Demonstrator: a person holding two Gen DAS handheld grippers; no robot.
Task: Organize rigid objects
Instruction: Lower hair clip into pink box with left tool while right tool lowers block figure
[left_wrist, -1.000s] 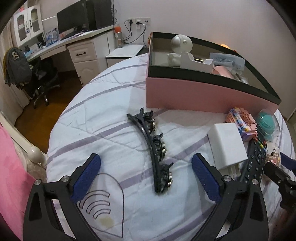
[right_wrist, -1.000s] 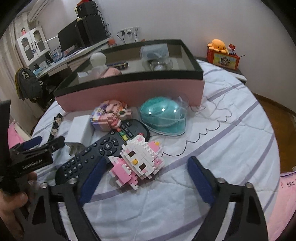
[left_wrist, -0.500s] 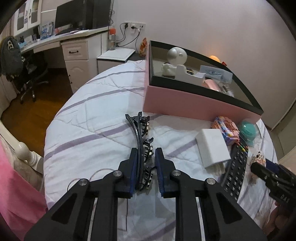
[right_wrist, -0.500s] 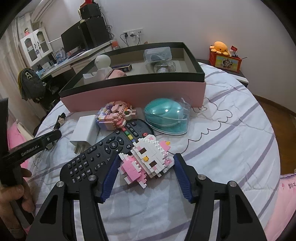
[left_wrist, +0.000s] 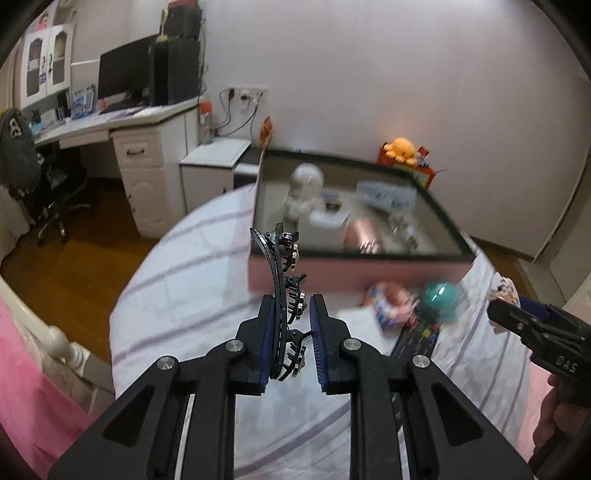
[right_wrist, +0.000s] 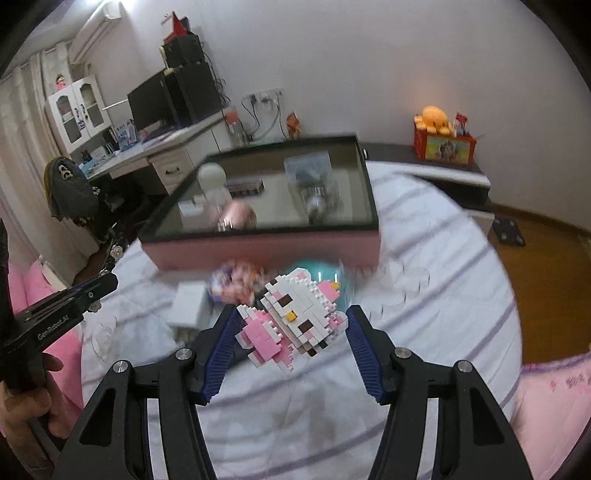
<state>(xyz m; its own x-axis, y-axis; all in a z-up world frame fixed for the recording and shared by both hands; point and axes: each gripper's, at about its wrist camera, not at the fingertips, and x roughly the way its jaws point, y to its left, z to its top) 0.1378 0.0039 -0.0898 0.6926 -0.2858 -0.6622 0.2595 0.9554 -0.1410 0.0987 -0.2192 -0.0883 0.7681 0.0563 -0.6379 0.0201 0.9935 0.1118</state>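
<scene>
My left gripper (left_wrist: 291, 310) is shut on a long black hair clip (left_wrist: 282, 280) with metal beads, lifted off the bedspread and standing up in front of the pink box (left_wrist: 314, 275). My right gripper (right_wrist: 291, 317) is shut on a pink and white block-built cat figure (right_wrist: 295, 314), also held in the air. The pink box (right_wrist: 258, 251) with a black rim holds a white round-headed figure (left_wrist: 303, 192), a small white box, a pink item and clear packets. Both views are blurred by motion.
On the striped white bedspread (left_wrist: 192, 295) in front of the box lie a teal domed gadget (left_wrist: 439, 299), a colourful block figure (left_wrist: 388, 302), a white adapter (right_wrist: 188, 306) and a black remote (left_wrist: 417, 336). A desk, chair and nightstand stand beyond.
Both grippers closed, the left on the hair clip and the right on the block cat, then rose with them off the bedspread toward the pink box.
</scene>
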